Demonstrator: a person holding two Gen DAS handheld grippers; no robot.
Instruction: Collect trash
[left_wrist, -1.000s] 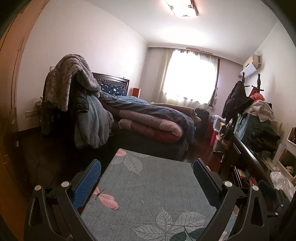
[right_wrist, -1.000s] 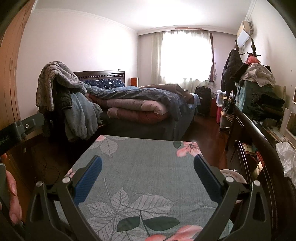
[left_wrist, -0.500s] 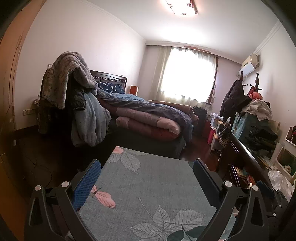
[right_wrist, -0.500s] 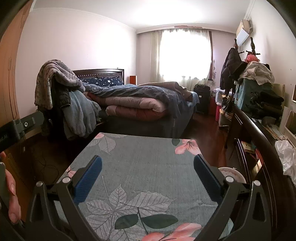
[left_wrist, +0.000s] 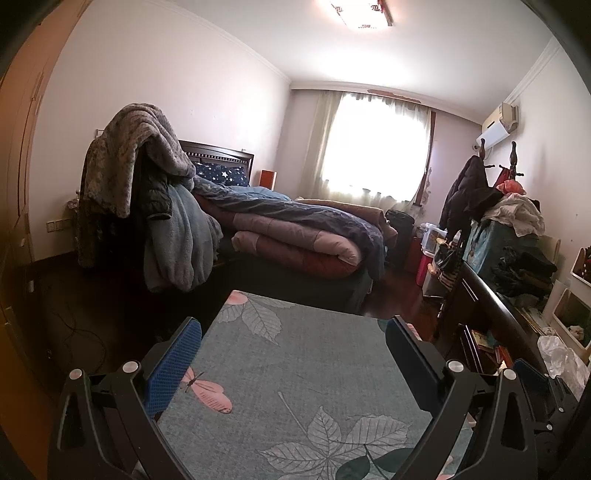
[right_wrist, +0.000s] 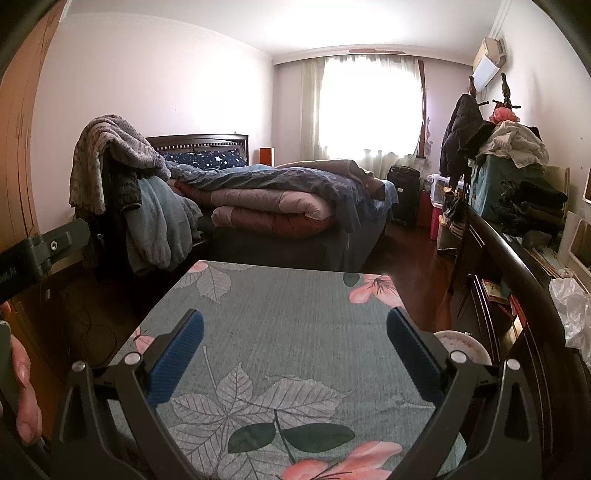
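Both grippers are hovering side by side over a table covered in a grey-green cloth printed with leaves and pink flowers. The left gripper is holding its blue-padded fingers spread wide apart with nothing between them, and the right gripper is standing just as wide and just as empty. Only the cloth's middle is showing; its near edge is running out of the bottom of each view, under the black gripper frames.

At the far left of the right wrist view, a hand is gripping something dark, but only a few fingertips are peeking in from the rim, and what it is holding is cut off.

The likeliest trash is sitting off to the right: a crumpled white plastic bag is lying on the dark wooden sideboard, well apart from both grippers and partly sliced by the lens edge. Just beside the right gripper's finger, a pale round dish is showing only its upper arc, so its contents are hidden.

Beyond the table, a bed is carrying folded quilts, and a heap of blankets is hanging over something I cannot make out. The window is glaring too brightly to show anything outside.
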